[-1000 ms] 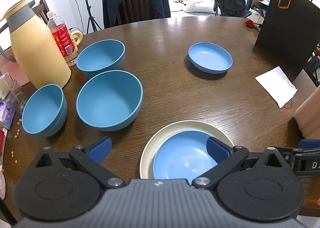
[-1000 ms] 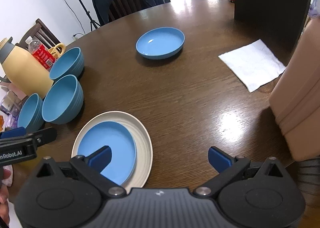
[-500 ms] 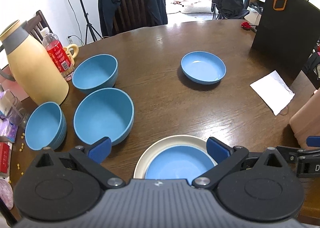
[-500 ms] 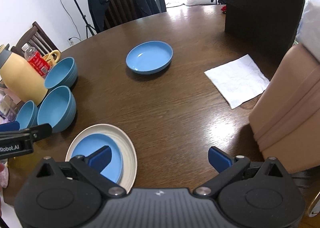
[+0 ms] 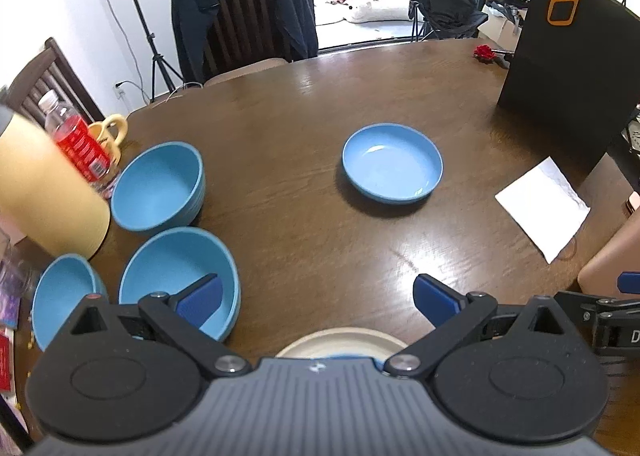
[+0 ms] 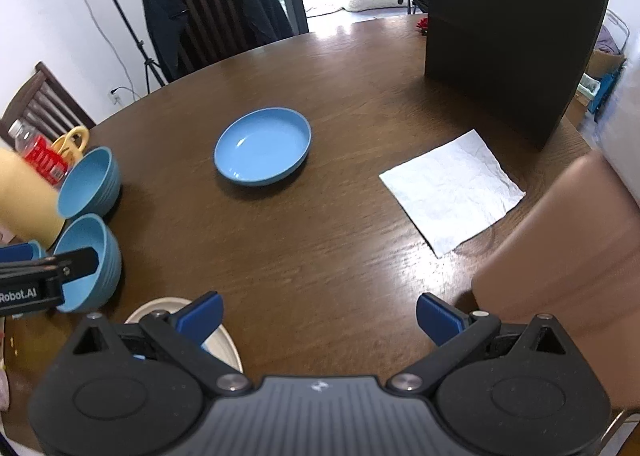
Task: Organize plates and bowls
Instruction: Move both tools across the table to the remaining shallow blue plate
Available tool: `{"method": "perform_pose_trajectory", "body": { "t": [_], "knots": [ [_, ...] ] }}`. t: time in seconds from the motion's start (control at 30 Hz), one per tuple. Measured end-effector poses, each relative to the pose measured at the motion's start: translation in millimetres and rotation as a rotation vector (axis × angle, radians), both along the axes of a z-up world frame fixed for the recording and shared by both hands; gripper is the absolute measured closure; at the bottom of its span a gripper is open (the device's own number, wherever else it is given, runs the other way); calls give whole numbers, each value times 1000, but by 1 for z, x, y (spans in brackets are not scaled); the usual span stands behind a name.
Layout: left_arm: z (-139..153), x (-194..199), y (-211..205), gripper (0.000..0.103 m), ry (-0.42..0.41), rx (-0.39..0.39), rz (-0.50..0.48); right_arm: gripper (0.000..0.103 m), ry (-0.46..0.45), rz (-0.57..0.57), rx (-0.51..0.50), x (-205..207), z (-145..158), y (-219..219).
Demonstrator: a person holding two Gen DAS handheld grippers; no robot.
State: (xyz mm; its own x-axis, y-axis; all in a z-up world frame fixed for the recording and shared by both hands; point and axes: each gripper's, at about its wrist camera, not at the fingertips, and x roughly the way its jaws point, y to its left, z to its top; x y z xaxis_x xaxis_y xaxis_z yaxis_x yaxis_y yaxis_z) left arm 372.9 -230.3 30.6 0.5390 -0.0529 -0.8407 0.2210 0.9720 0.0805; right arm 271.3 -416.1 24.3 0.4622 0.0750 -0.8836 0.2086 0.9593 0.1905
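Three blue bowls (image 5: 158, 186) left | round wooden table (image 5: 320, 96) | jacket-draped chair (image 5: 240, 16) behind

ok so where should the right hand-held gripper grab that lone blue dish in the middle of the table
Take the blue dish by its raised rim on the near edge, coming in low from the front with one finger inside and one outside. It sits flat and shallow with nothing around it, and the right hand-held gripper is already open, facing it.

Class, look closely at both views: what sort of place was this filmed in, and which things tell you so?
Most likely a dining area in a home. A round wooden table holds blue bowls and a thermos jug, a jacket-draped dining chair stands behind, and bedding lies past the doorway.
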Motion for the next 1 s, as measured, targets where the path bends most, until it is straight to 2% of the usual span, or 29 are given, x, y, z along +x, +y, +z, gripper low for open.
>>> {"method": "perform_pose_trajectory", "body": {
  "t": [0.5,1.0],
  "knots": [
    [5,79,-22,0,25,7,-38,0,26,-45,50,78,-9,-13],
    [-36,154,-38,0,95,10,-67,0,74,-101,87,149,-46,-25]
  ]
}}
